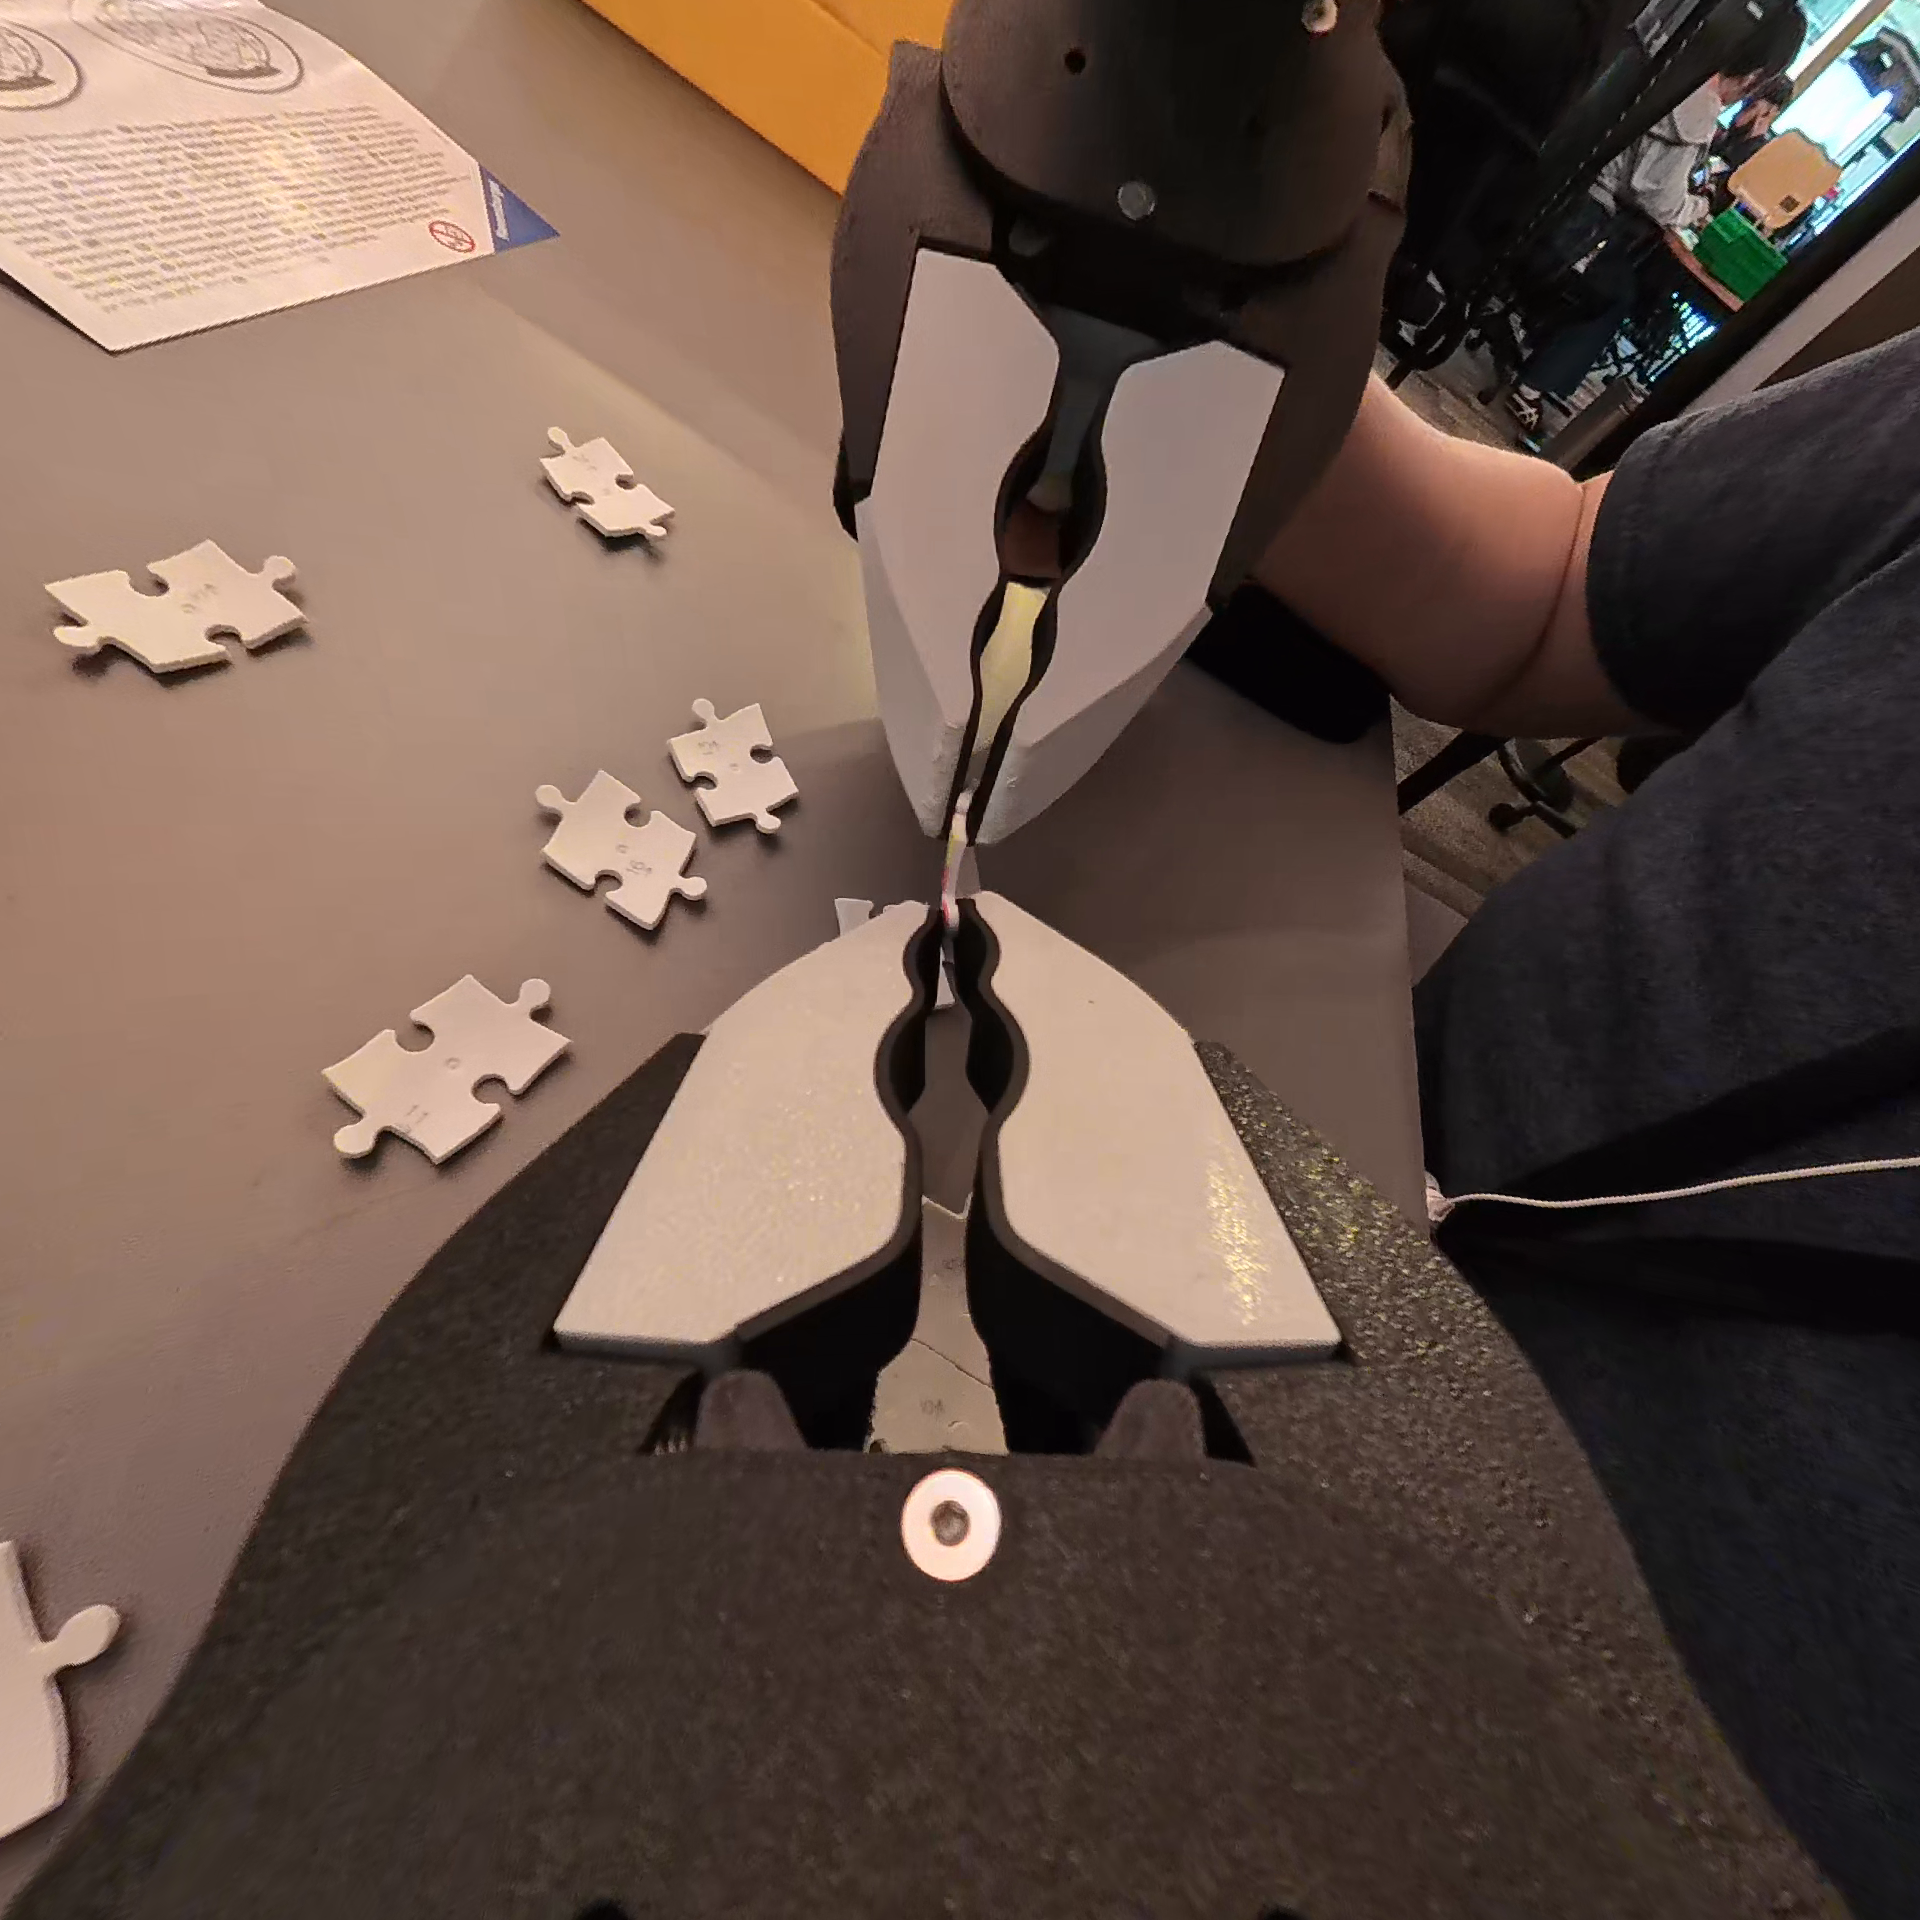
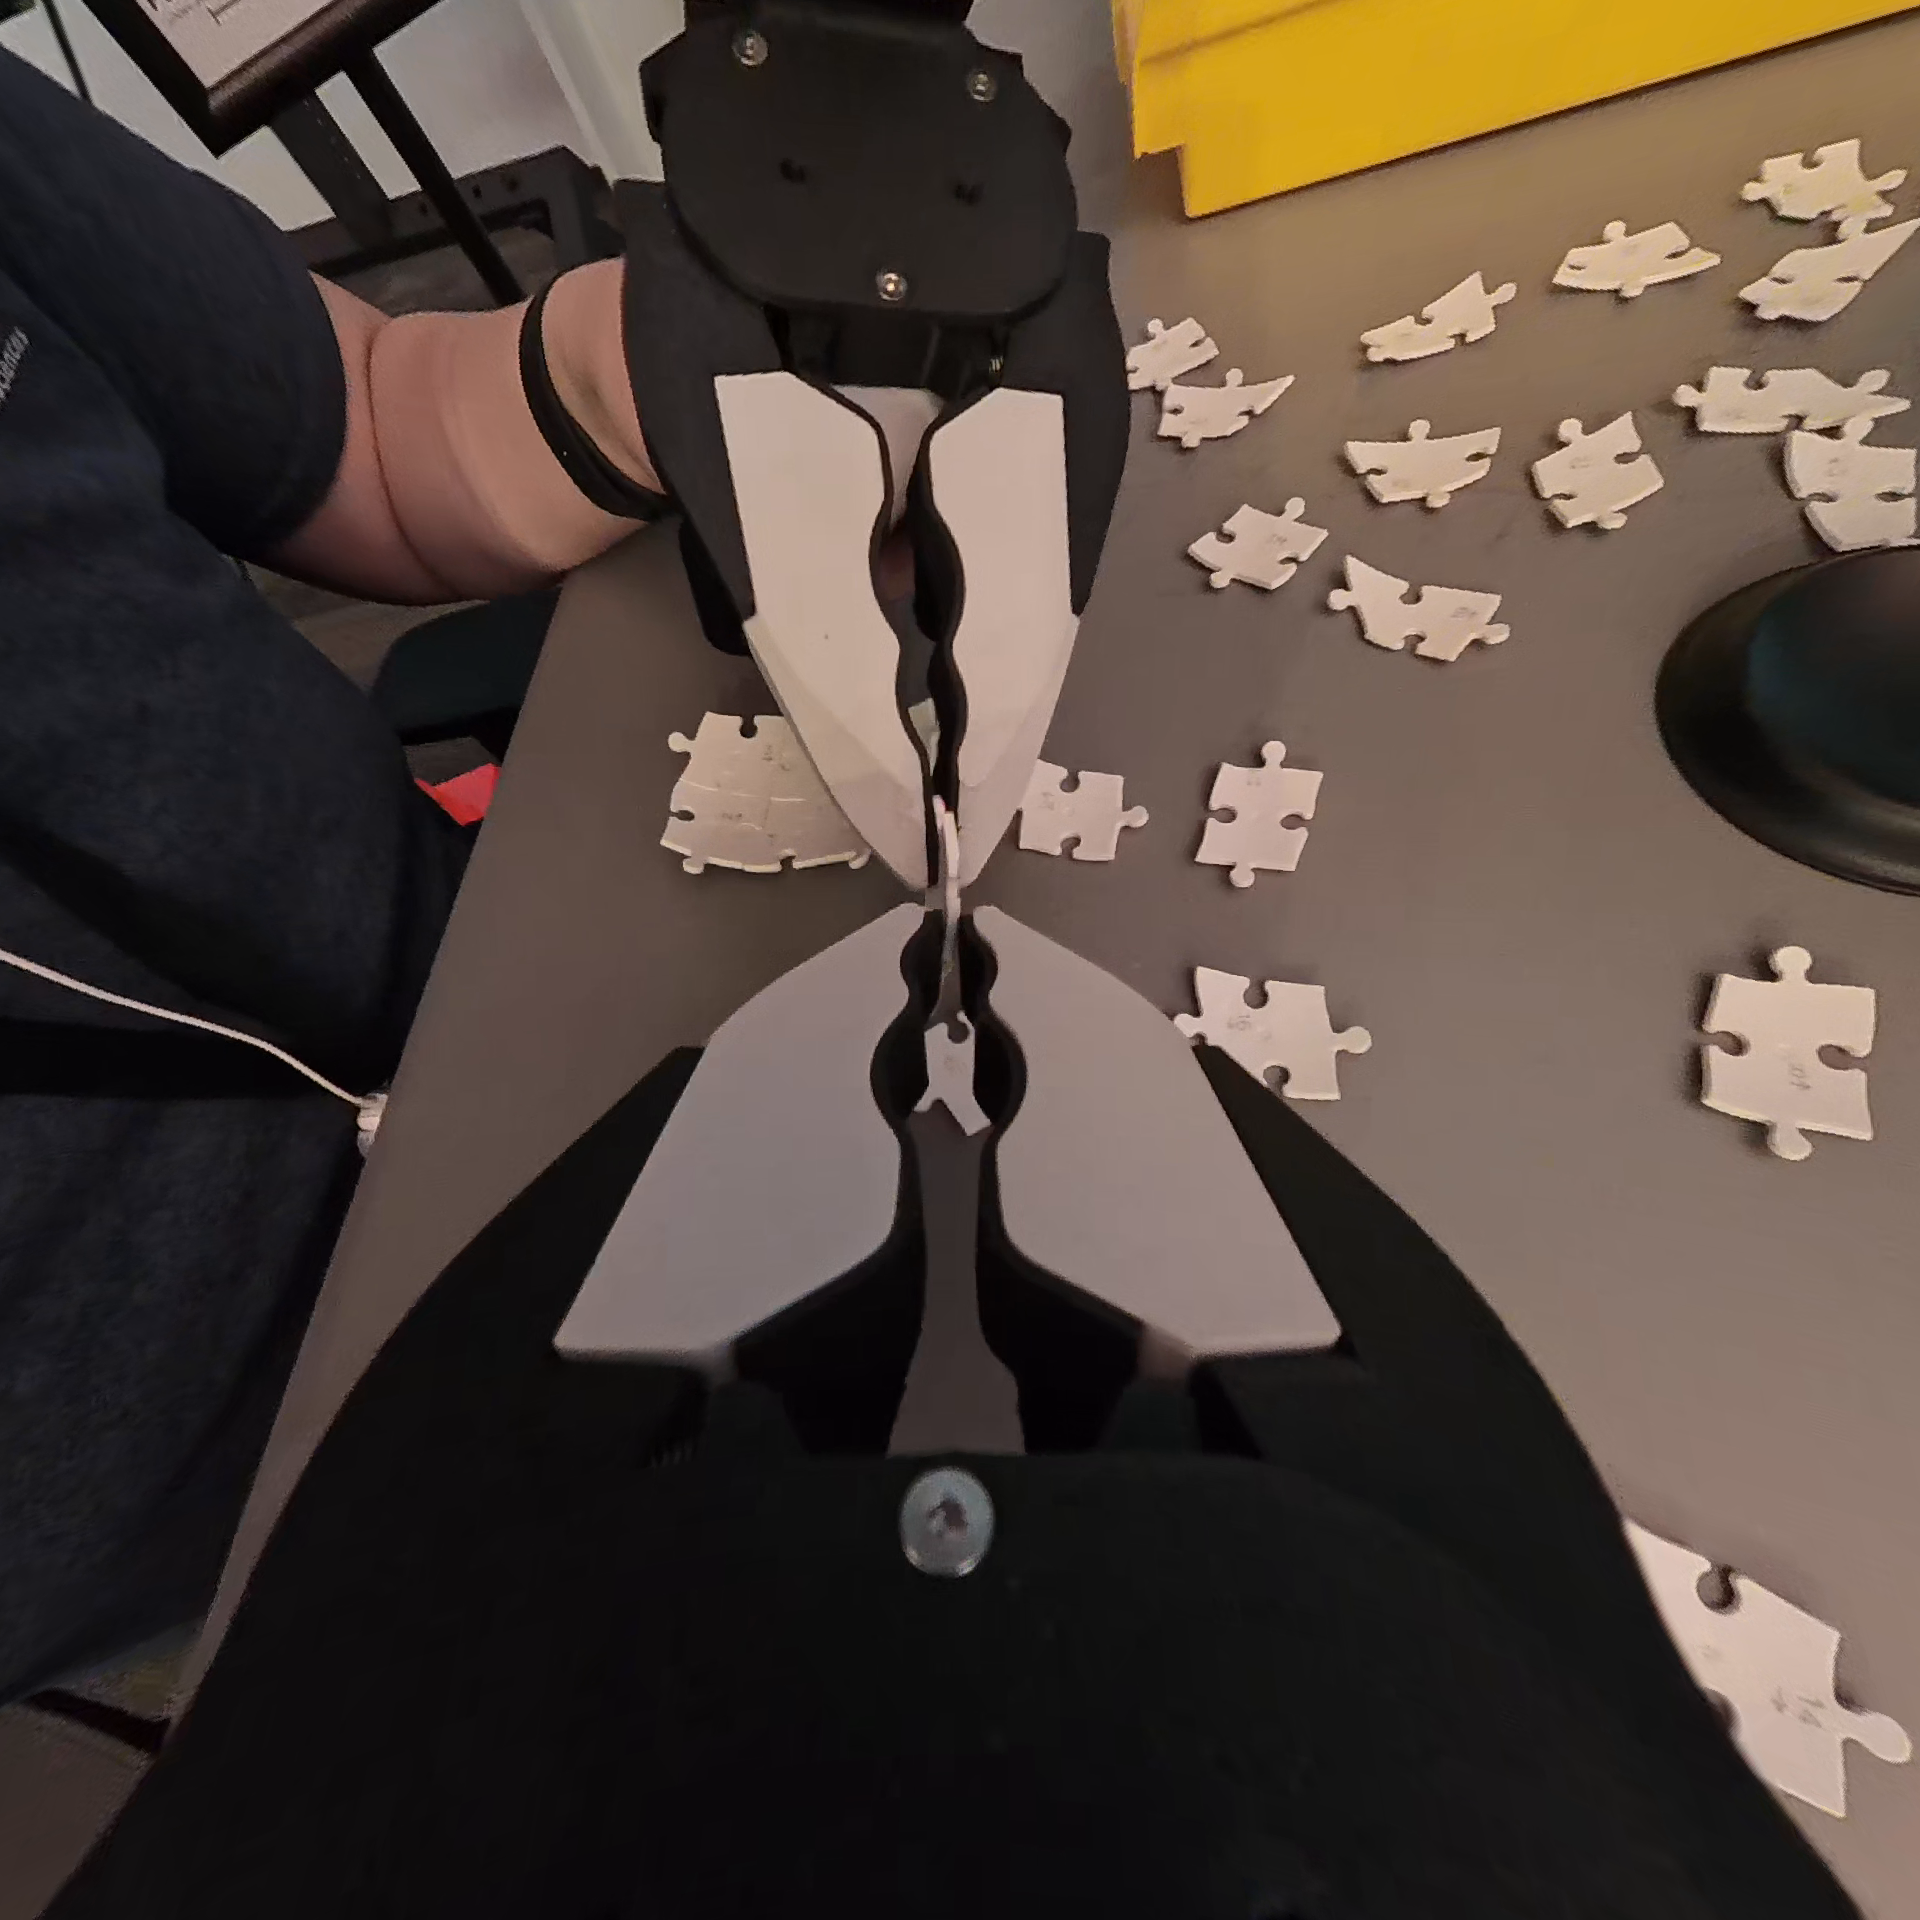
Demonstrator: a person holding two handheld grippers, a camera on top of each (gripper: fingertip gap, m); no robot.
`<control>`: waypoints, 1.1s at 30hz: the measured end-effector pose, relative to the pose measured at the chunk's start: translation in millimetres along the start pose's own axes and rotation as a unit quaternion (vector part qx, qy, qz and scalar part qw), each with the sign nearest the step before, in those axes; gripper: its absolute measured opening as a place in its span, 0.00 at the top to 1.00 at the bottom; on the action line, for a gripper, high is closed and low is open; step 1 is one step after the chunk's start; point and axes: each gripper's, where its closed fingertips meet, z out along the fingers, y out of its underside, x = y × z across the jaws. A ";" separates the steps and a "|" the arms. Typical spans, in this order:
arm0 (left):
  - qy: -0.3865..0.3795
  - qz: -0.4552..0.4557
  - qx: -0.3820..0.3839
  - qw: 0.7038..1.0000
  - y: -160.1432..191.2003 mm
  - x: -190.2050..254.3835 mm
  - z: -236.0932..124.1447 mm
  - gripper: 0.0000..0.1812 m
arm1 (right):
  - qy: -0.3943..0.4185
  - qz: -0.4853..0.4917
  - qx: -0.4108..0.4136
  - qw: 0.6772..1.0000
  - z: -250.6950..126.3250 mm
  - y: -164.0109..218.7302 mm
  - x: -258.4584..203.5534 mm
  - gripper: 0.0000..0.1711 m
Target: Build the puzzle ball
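Presently, the left tool [image 1: 951, 925] and right tool [image 2: 948, 920] are each clamped on an edge-on puzzle piece [image 2: 945, 842], tips meeting above the grey worktop [image 1: 312, 831]; loose pieces [image 1: 621, 847] are scattered there.

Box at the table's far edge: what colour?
Yellow box; clearest in the right wrist view.

It looks like an office or a lab. Far back, people [image 1: 1704, 135] sit at desks by rolling chairs [image 1: 1538, 790], though that part is small and hard to see.
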 end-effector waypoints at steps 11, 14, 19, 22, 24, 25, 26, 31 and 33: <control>-0.010 0.006 0.023 1.000 -8.7 -2.7 -12.3 0.98 | -0.047 0.129 0.079 0.987 -9.7 -14.1 11.9 0.98; -0.002 -0.012 0.047 0.999 -15.5 -4.8 -19.0 0.97 | -0.043 0.145 0.104 0.983 -11.9 -22.7 16.9 0.98; 0.026 -0.058 0.103 0.993 -30.0 -7.4 -31.8 0.93 | -0.030 0.147 0.123 0.981 -1.4 -34.8 17.2 0.98; 0.021 -0.056 0.109 0.992 -30.9 -9.5 -33.5 0.98 | -0.029 0.143 0.125 0.981 2.4 -37.2 14.1 0.98; 0.013 -0.052 0.103 0.993 -29.3 -10.9 -33.0 0.99 | -0.022 0.141 0.122 0.982 3.3 -36.0 14.1 0.98; 0.010 -0.050 0.100 0.994 -28.6 -10.8 -32.7 0.99 | -0.021 0.140 0.120 0.983 3.6 -35.5 13.8 0.98; 0.007 -0.046 0.099 0.994 -28.5 -10.8 -32.8 0.99 | -0.019 0.140 0.121 0.983 3.5 -35.6 13.7 0.98; 0.008 -0.041 0.086 0.995 -26.5 -6.6 -32.8 0.99 | -0.037 0.137 0.121 0.982 4.1 -34.8 8.7 0.98; 0.013 -0.040 0.080 0.996 -25.0 -4.6 -32.4 0.99 | -0.044 0.137 0.117 0.983 4.4 -33.7 6.5 0.97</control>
